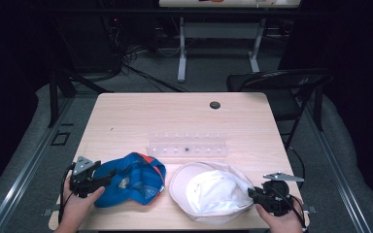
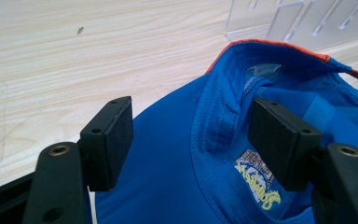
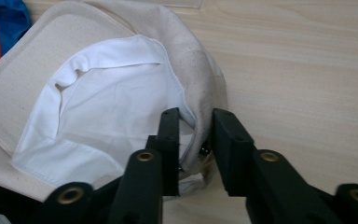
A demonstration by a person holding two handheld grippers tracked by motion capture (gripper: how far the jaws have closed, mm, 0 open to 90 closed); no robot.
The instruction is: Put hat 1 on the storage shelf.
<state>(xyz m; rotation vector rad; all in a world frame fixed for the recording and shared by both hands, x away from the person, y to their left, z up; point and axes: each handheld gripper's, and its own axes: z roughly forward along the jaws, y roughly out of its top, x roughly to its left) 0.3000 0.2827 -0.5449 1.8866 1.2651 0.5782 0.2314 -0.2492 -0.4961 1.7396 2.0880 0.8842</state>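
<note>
A blue cap (image 1: 131, 179) with an orange edge lies upside down at the front left of the table; its inside and a stitched logo face up in the left gripper view (image 2: 168, 163). My left gripper (image 1: 108, 177) is at the cap's left side, open, its jaws wide apart over the brim and sweatband (image 2: 193, 126). A cream cap (image 1: 209, 191) with a white lining lies upside down at the front right. My right gripper (image 1: 250, 194) is at its right edge, and its jaws are shut on the cap's rim (image 3: 196, 126).
A clear plastic rack (image 1: 187, 144) stands on the wooden table (image 1: 175, 111) just behind the two caps. A black round cable port (image 1: 215, 105) sits near the far edge. A dark folding chair (image 1: 277, 82) stands beyond the far right corner.
</note>
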